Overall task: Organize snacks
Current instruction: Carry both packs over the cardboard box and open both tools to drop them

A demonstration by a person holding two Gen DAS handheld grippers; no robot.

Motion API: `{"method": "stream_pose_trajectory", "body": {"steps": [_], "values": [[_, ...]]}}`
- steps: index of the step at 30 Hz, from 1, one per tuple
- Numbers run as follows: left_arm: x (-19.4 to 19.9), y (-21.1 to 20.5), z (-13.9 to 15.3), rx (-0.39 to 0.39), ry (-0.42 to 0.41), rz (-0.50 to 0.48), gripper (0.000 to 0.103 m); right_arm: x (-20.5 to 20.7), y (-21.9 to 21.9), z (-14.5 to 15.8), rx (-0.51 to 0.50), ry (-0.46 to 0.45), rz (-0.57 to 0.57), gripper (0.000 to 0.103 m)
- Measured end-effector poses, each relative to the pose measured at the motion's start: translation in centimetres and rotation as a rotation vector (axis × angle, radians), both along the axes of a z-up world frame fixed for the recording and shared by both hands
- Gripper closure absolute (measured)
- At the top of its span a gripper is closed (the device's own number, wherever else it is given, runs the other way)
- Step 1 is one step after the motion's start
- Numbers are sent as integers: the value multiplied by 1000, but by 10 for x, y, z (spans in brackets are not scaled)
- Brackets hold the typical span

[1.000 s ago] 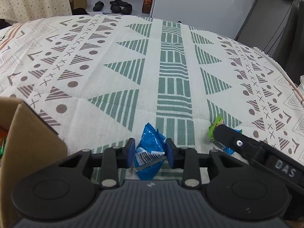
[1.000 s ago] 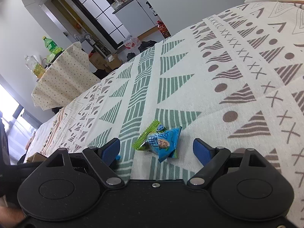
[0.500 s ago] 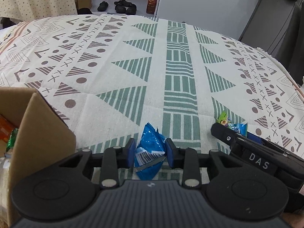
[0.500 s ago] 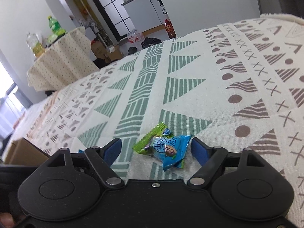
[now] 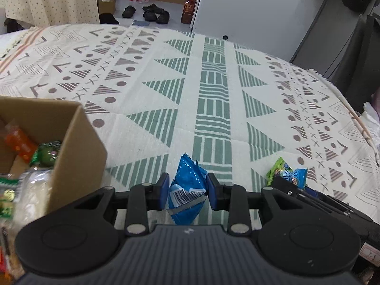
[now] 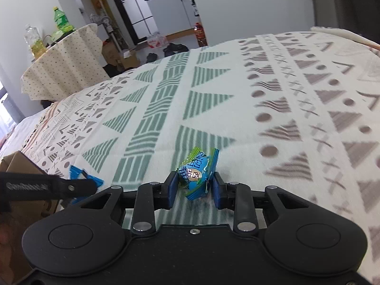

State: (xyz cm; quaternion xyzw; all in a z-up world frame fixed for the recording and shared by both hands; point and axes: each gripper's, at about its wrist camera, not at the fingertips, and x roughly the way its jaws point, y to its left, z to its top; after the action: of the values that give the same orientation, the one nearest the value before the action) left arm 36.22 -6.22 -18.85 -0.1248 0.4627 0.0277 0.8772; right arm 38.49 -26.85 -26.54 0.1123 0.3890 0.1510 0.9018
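Observation:
My left gripper (image 5: 187,191) is shut on a blue snack packet (image 5: 187,187) and holds it above the patterned cloth, just right of a cardboard box (image 5: 78,152). The box holds several snacks, among them an orange one (image 5: 20,142) and a green one (image 5: 47,153). My right gripper (image 6: 193,190) is shut on a blue and green snack packet (image 6: 197,173) over the cloth. That packet also shows in the left wrist view (image 5: 288,172), at the right gripper's tip. The blue packet (image 6: 83,178) and the left gripper's finger show at the left of the right wrist view.
The patterned cloth (image 5: 213,95) covers the whole table. A dotted-cloth side table (image 6: 64,64) with bottles stands beyond the far left edge. Shoes (image 5: 154,14) lie on the floor behind. The box corner (image 6: 16,161) shows at the left.
My right gripper has closed on the blue and green packet. My left gripper, still holding the blue packet, has moved left toward the box, whose inside has come into view.

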Motion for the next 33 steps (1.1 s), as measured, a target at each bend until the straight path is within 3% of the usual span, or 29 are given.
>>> {"method": "stream_pose_trajectory", "body": {"steps": [20, 33], "values": [[-84, 15, 56, -57, -112, 18, 71, -87, -17, 49, 54, -42, -104, 74], [-112, 28, 92, -76, -195, 24, 71, -130, -8, 91, 99, -81, -127, 74]]}}
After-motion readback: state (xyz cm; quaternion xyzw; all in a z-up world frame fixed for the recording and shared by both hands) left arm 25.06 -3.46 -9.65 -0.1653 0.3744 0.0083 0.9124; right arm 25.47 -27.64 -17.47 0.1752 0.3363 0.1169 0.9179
